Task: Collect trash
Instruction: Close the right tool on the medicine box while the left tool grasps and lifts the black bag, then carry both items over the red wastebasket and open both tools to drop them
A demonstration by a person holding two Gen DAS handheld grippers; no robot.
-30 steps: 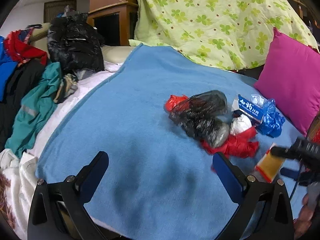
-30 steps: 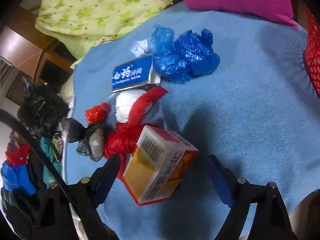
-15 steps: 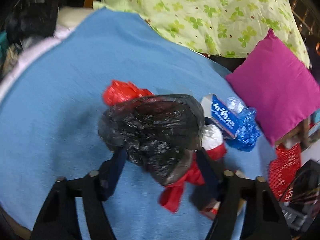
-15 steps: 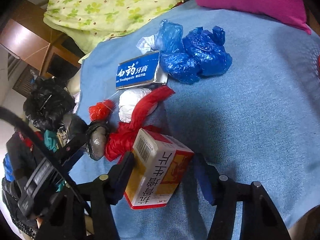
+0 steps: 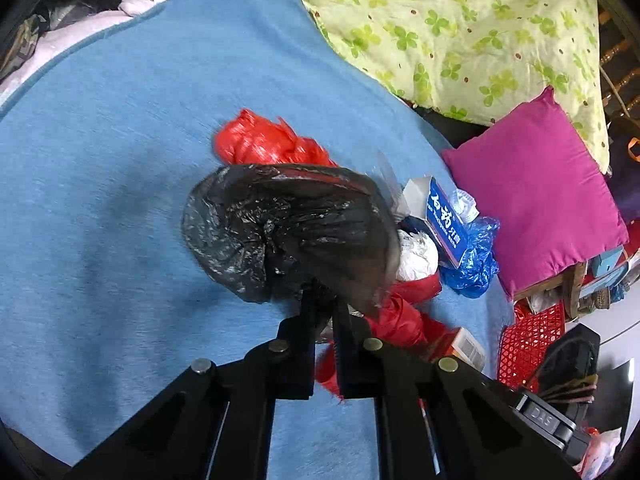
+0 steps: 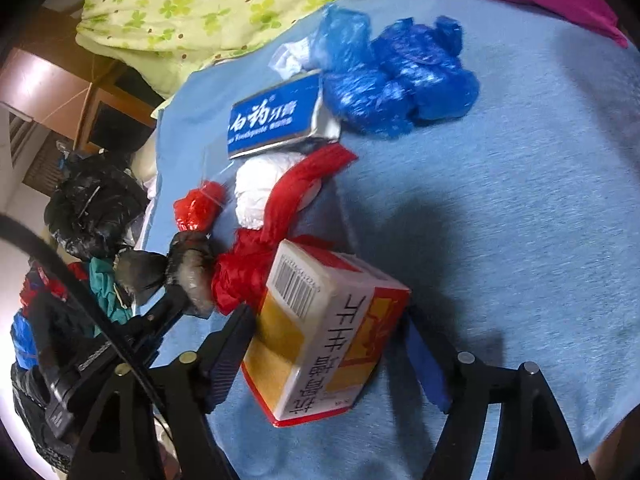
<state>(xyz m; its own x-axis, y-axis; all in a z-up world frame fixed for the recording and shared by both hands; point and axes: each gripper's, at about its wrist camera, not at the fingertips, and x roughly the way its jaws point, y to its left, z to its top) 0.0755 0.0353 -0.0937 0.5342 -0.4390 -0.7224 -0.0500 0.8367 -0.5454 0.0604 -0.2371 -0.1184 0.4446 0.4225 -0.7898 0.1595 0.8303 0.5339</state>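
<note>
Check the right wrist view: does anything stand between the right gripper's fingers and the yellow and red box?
Nothing visible does. The box already sits between the open fingers of the right gripper; the red bag only crowds its far corner.

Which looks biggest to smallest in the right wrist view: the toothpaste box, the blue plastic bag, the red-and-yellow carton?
1. Red-and-yellow carton, though it lies nearest the camera, so this is unsure.
2. Blue plastic bag.
3. Toothpaste box.

Blue blanket (image 6: 520, 208) is covering the bed. Lying directly on it: crumpled blue plastic (image 6: 392, 80), blue toothpaste box (image 6: 276, 120), white wad (image 6: 260, 188), red plastic bag (image 6: 256, 264), red-and-yellow carton (image 6: 320, 336). Magenta cushion (image 5: 536, 196) and green clover quilt (image 5: 460, 28) are resting at its edge.
</note>
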